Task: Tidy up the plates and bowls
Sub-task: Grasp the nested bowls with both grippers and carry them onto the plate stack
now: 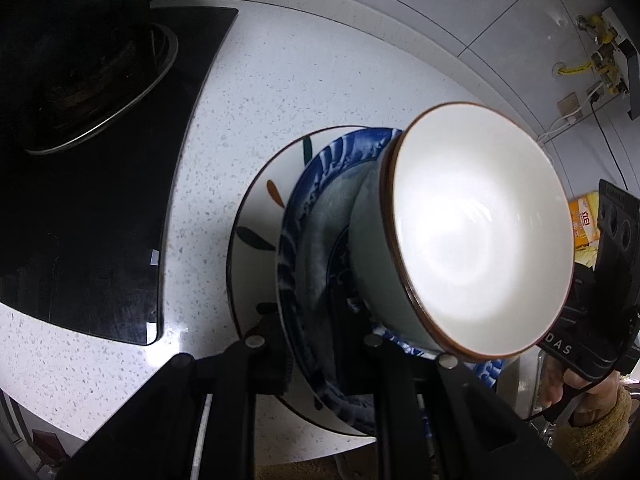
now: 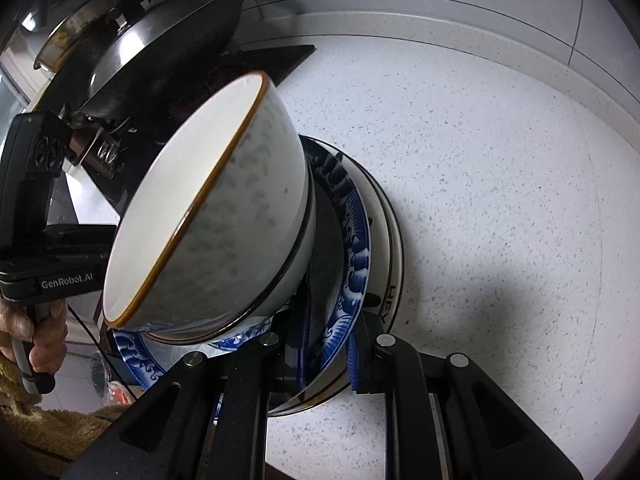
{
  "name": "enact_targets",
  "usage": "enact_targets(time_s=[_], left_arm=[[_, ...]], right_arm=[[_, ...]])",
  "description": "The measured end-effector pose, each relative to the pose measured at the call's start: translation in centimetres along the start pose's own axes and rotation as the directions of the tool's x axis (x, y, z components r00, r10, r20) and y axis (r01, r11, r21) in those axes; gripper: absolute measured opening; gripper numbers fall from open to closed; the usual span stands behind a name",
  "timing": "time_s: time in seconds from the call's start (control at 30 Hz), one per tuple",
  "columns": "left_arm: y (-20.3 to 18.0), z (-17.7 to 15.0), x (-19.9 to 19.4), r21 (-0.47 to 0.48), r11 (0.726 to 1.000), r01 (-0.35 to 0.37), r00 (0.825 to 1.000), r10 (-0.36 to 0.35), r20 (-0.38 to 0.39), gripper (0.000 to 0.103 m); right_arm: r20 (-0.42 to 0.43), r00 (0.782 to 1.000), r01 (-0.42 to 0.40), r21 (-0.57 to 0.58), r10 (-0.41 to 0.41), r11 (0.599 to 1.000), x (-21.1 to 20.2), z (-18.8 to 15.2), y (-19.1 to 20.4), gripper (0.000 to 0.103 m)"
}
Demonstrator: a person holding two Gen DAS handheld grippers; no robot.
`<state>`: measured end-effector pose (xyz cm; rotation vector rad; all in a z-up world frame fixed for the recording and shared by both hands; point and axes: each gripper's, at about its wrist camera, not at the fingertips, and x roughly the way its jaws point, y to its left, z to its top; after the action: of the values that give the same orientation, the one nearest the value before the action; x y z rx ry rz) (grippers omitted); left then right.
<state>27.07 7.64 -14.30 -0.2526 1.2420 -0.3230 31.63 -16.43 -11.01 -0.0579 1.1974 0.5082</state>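
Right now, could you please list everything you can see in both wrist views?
White bowls with brown rims: two nested, white, on the blue plate.
Blue wave-patterned plate: one, blue and white, on the white plate.
White plate with painted leaves: one, white, bottom of the stack, above the counter.
Speckled white stone counter: one, white.
Black glass hob: one, black, set into the counter beside the stack.
Dark wok: one, on the hob.
Yellow packet: one, beyond the bowls.
Left gripper: black, jaws clamped on the plates' rims.
Right gripper: black, jaws clamped on the opposite rims.
Hands: two, brown fleece cuffs.
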Motion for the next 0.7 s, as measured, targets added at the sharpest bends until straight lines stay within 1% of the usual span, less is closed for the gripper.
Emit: enact_targets(time_s=[0.17,0.3,0.33,0.47,0.7], left_arm=[[0.0,0.6,0.3,0.013,1.000,0.007,1.000,-0.007,0.008,0.015],[-0.3,0.3,0.4,0.027,1.000,-0.006,1.000,0.006,0.024,0.016],[-0.5,-0.6,0.0,0.031,0.999,-0.011,1.000,0.010,0.029,0.017],[-0.6,-0.3,-0.5,0.046,0.999,-0.024,0.999,0.022,0.041,0.019],[-0.9,-0.6,-0.6,0.075,0.996,-0.040,0.998,0.036,0.056,0.019]], right_arm=[[0.009,1.000,0.018,0.012,-0.018,1.000,0.0,0.4,0.2,0.014],[0.013,0.999,0.035,0.012,-0.035,0.999,-0.1,0.2,0.8,0.014],[0.014,0.999,0.037,0.015,-0.037,0.999,0.2,0.1,1.4,0.014],[0.018,0.999,0.041,0.023,-0.042,0.999,0.3,0.2,1.3,0.014],[0.027,0.998,0.052,0.041,-0.053,0.998,0.5,0.2,1.2,0.014]])
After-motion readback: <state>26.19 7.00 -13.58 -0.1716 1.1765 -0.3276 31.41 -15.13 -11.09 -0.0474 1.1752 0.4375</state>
